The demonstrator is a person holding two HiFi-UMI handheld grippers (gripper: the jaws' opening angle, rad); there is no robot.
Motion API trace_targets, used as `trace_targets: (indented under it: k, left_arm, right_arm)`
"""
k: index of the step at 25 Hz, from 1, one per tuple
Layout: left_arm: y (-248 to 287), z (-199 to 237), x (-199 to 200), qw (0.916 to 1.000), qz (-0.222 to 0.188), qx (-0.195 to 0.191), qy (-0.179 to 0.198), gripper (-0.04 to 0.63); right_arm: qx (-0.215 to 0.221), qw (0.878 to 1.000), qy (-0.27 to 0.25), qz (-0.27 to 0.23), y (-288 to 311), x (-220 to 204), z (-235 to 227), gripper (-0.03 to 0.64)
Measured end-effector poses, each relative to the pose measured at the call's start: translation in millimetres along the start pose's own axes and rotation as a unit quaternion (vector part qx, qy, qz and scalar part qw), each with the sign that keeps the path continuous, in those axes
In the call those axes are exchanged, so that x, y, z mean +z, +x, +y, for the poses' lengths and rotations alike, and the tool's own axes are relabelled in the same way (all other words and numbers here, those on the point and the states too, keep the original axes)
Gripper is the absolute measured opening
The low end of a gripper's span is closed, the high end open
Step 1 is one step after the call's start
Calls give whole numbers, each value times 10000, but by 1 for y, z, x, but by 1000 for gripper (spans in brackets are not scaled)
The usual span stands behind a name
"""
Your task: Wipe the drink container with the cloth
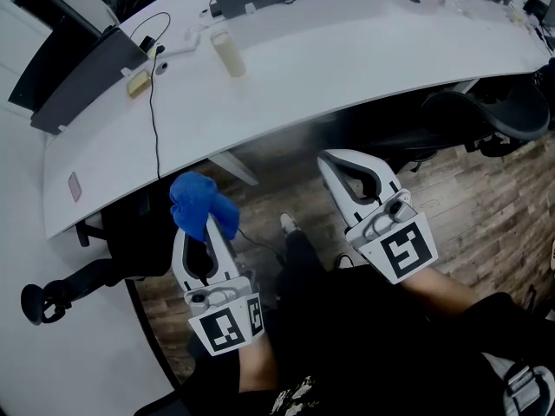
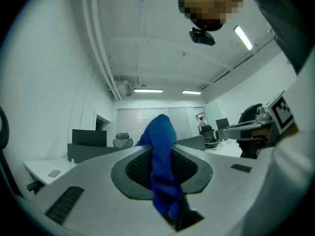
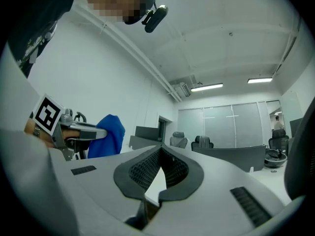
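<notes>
The drink container (image 1: 227,52), a pale translucent bottle, stands on the white curved desk (image 1: 347,68), far ahead of both grippers. My left gripper (image 1: 209,222) is shut on a blue cloth (image 1: 201,203), which bunches up above the jaw tips. In the left gripper view the cloth (image 2: 161,166) is pinched between the pads and hangs over them. My right gripper (image 1: 329,162) is held below the desk edge, shut, with nothing between its jaws (image 3: 161,150). The right gripper view also shows the cloth (image 3: 109,133) at its left. Both grippers are over the floor, short of the desk.
A black cable (image 1: 154,102) runs across the desk past a small yellowish object (image 1: 137,83). Dark monitor backs (image 1: 82,81) stand along the far edge. A pink item (image 1: 75,185) lies near the left end. Office chairs (image 1: 512,111) stand under and beside the desk.
</notes>
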State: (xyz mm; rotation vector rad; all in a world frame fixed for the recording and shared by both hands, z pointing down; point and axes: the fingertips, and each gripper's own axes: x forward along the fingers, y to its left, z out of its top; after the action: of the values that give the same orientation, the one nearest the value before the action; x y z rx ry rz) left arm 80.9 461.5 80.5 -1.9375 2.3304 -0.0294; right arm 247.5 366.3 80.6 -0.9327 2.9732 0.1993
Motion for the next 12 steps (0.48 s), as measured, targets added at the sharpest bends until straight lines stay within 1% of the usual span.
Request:
trace_targets:
  k: [5,12]
  left_arm:
    - [38,26,-2,9998,-77,-39,-155,77]
    - [81,72,-4,9998,-65,-68,-194,77]
  right_arm:
    - [24,10000,-84,36,46,2,-4,-11]
    - [40,9998,-148,81,112,5,-4,-9]
